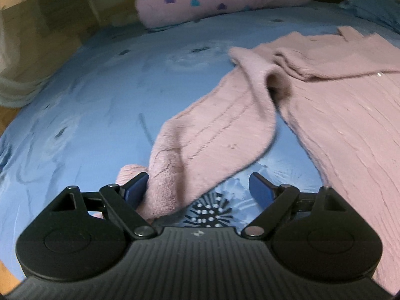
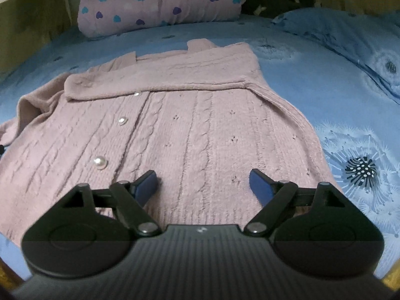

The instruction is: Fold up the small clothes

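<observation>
Cardigan (image 2: 190,130) lies flat on the blue sheet (image 2: 312,80) — bare sheet at three o'clock. Right gripper (image 2: 203,183) gapes wide over its hem. Left gripper (image 1: 197,186) gapes wide — sleeve (image 1: 207,140) cuff beside one finger.

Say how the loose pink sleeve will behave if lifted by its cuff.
The sleeve is soft knit lying rumpled, so it will probably droop and stretch. It joins the cardigan, so lifting likely tugs the body. The fuzzy surface should grip well.

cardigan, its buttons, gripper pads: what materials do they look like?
Cardigan: soft fuzzy knit, likely wool or acrylic; cable ribs and eyelets show.
Buttons: glossy white, pearl-like, probably plastic.
Gripper pads: matte blue, perhaps rubber or plastic; can't tell which.
</observation>
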Action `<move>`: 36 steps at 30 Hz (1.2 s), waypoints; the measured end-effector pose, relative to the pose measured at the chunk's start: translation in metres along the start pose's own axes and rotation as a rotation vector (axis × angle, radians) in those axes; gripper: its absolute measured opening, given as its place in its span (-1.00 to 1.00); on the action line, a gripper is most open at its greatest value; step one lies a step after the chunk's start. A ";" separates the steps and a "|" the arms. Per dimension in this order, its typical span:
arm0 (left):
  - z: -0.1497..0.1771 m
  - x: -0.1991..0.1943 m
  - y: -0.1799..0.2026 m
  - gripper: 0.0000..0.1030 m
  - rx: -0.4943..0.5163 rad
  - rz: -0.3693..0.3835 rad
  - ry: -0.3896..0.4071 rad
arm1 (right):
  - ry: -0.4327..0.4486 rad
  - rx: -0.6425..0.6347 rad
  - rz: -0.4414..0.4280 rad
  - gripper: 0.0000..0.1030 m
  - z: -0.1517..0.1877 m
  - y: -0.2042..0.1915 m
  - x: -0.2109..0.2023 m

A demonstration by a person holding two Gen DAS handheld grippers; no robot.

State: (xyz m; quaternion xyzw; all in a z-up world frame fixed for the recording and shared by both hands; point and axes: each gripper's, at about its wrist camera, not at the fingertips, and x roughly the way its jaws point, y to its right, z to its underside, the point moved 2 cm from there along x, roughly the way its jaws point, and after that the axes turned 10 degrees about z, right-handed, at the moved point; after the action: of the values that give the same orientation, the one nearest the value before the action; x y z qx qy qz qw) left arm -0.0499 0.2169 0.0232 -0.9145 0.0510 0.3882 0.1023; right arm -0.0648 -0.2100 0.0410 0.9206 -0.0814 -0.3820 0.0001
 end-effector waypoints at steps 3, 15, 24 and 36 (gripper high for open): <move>0.001 0.006 0.002 0.86 0.043 -0.010 -0.006 | 0.000 -0.002 0.008 0.69 -0.001 -0.002 0.001; -0.009 0.039 -0.003 0.34 0.108 -0.274 0.030 | 0.012 -0.015 0.018 0.70 0.001 -0.003 0.001; -0.029 0.022 -0.049 -0.61 -0.039 -0.443 0.115 | 0.031 -0.025 0.011 0.70 0.004 -0.004 0.000; -0.069 -0.006 -0.065 -0.61 -0.127 -0.402 0.244 | 0.009 -0.003 -0.007 0.66 -0.008 0.000 -0.006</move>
State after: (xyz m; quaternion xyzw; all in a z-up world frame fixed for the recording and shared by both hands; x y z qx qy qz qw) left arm 0.0055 0.2648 0.0835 -0.9510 -0.1444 0.2490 0.1129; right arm -0.0631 -0.2098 0.0509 0.9226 -0.0773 -0.3779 0.0005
